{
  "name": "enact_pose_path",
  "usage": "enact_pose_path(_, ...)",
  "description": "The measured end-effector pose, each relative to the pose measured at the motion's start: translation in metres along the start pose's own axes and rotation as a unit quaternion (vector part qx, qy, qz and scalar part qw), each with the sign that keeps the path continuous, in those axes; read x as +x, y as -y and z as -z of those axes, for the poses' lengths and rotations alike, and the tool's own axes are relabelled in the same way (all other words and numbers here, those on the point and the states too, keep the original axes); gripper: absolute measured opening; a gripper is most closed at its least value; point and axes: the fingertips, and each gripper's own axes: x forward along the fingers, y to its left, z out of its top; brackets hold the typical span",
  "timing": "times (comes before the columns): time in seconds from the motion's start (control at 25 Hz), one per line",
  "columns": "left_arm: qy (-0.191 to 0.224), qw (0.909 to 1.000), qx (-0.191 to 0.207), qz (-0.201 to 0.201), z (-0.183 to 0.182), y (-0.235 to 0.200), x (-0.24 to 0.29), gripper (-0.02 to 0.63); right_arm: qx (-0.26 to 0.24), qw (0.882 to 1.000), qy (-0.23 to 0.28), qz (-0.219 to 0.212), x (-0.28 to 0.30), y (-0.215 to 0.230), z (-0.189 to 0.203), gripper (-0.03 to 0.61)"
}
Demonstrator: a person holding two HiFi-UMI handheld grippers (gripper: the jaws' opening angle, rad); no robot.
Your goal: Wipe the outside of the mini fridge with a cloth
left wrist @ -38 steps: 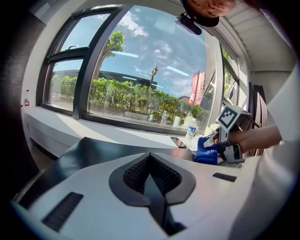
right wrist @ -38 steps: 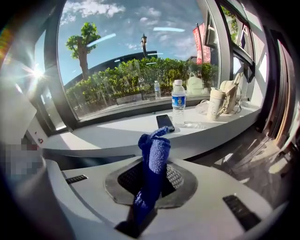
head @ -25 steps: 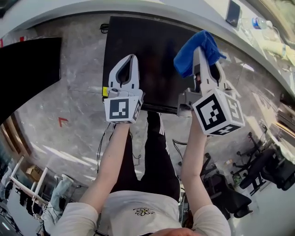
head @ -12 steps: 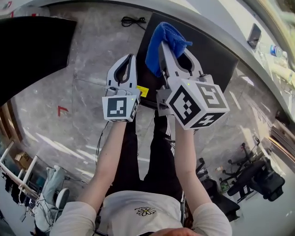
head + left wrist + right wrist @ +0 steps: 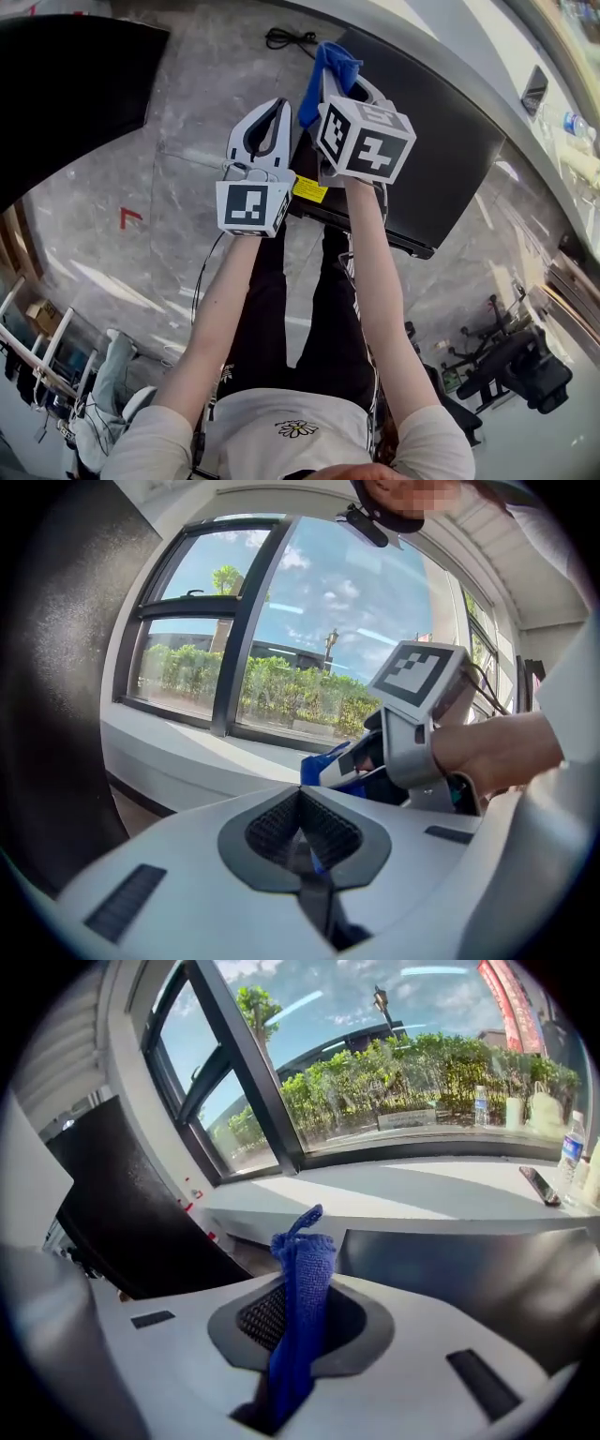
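Black cable [image 5: 286, 39] lay on floor, just ahead-left of right gripper [image 5: 328, 80]. Phone [image 5: 542, 1186] and water bottle [image 5: 570, 1160] sat on sill, well to its right.

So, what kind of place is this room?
Probably an office or a lab workspace: black office chairs stand on a polished stone floor, and a wide window with a long white ledge looks out on hedges.

Nubby blue woven cloth [image 5: 302, 1279], matt black mini fridge [image 5: 450, 141], glossy veined stone floor [image 5: 141, 253].
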Motion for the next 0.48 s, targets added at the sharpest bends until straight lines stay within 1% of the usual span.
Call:
enact_pose_path(0.08, -0.003, 1.0, 0.005, 0.005, 0.004, 0.001, 0.003, 0.005, -0.024, 0.999, -0.007, 0.024, 0.007, 0.007, 0.002, 0.062)
enact_pose_path(0.2, -0.004, 1.0, -0.008, -0.001, 0.008, 0.002, 0.002, 0.005, -0.045, 0.997, -0.02, 0.052, 0.013, 0.022, 0.008, 0.062)
enact_pose_path(0.32, -0.01, 0.9999, -0.014, -0.002, 0.013, 0.006, 0.001, 0.005, -0.045, 0.997, -0.022, 0.056, 0.013, 0.03, 0.013, 0.061)
enact_pose_path(0.48, -0.02, 0.9998, -0.004, 0.006, 0.017, 0.015, 0.002, 0.005, -0.076, 0.995, -0.019, 0.069, 0.008, 0.034, 0.012, 0.063)
